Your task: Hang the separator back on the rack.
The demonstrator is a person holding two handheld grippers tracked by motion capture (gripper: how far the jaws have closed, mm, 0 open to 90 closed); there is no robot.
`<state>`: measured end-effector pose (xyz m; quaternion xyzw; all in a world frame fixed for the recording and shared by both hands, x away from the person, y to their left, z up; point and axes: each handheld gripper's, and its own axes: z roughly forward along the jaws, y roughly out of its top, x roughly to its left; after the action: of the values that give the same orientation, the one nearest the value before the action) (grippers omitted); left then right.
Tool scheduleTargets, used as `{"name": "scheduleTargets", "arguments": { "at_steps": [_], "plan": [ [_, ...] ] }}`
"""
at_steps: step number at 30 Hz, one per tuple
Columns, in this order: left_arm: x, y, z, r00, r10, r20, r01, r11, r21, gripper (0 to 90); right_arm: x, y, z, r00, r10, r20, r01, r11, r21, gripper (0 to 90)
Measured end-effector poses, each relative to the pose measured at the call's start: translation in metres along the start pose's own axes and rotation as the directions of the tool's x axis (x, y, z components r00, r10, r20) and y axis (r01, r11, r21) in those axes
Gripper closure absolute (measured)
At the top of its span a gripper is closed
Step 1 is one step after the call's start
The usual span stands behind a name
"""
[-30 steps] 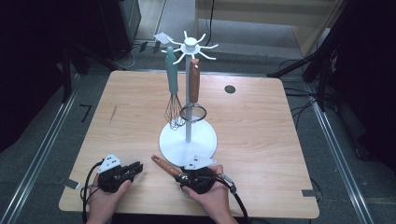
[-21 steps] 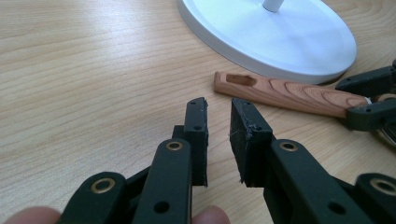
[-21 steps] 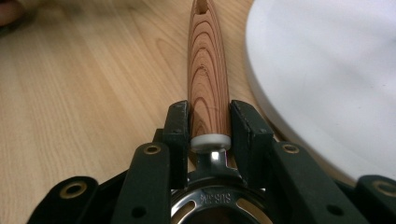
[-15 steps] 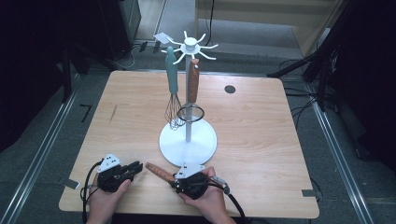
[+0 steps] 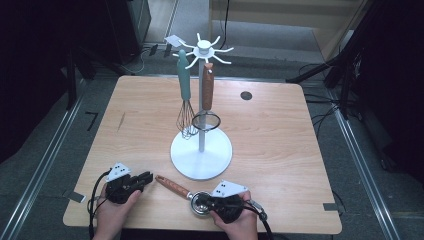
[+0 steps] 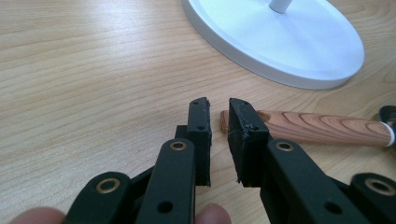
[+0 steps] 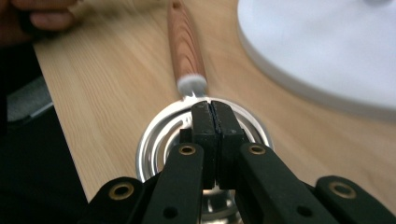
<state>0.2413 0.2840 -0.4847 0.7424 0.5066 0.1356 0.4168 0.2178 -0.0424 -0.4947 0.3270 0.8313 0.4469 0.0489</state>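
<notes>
Seen from the high view: right claw low at the near worktop edge, over the round metal head of a wooden-handled steel strainer spoon, its handle running away up-left toward the left claw. Beyond both claws, a white utensil stand with round base, hung with a teal-handled wire whisk and a brown wooden-handled ring utensil.

Closer in the right gripper view: jaws of the right claw just closed, pads pressed flat together with no gap, sitting above the ringed, shiny steel bowl of the strainer spoon; not clear whether the rim is pinched. Ahead of the tips, a white collar, then the reddish grained wood handle lying on the pale wooden worktop.

Only in the left gripper view: left claw nearly closed, a narrow slit between the pads, nothing gripped. Blunt handle end just beyond the tips, slightly right, flat on the worktop.
</notes>
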Motion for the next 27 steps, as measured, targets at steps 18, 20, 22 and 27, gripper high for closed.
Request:
{"name": "scheduleTargets", "arguments": {
  "at_steps": [18, 20, 22, 27],
  "plan": [
    [-0.023, 0.0, 0.016, 0.9982, 0.038, 0.045, -0.041, 0.9972, 0.063, 79.5, -0.03, -0.009, -0.012, 0.9917, 0.029, 0.125, -0.033, 0.999, 0.028, 87.5],
    [-0.026, 0.0, 0.018, 0.9977, 0.045, 0.051, -0.049, 0.9964, 0.069, 79.8, -0.032, -0.009, -0.012, 0.9908, 0.03, 0.132, -0.034, 0.999, 0.028, 87.2],
    [-0.03, 0.0, 0.02, 0.9968, 0.053, 0.061, -0.058, 0.9955, 0.076, 79.8, -0.034, -0.009, -0.013, 0.9898, 0.036, 0.138, -0.04, 0.999, 0.026, 86.8],
    [-0.039, -0.001, 0.024, 0.9939, 0.073, 0.083, -0.08, 0.9934, 0.082, 79.9, -0.039, -0.009, -0.016, 0.9889, 0.051, 0.139, -0.055, 0.998, 0.021, 87.0]
  ]
}}
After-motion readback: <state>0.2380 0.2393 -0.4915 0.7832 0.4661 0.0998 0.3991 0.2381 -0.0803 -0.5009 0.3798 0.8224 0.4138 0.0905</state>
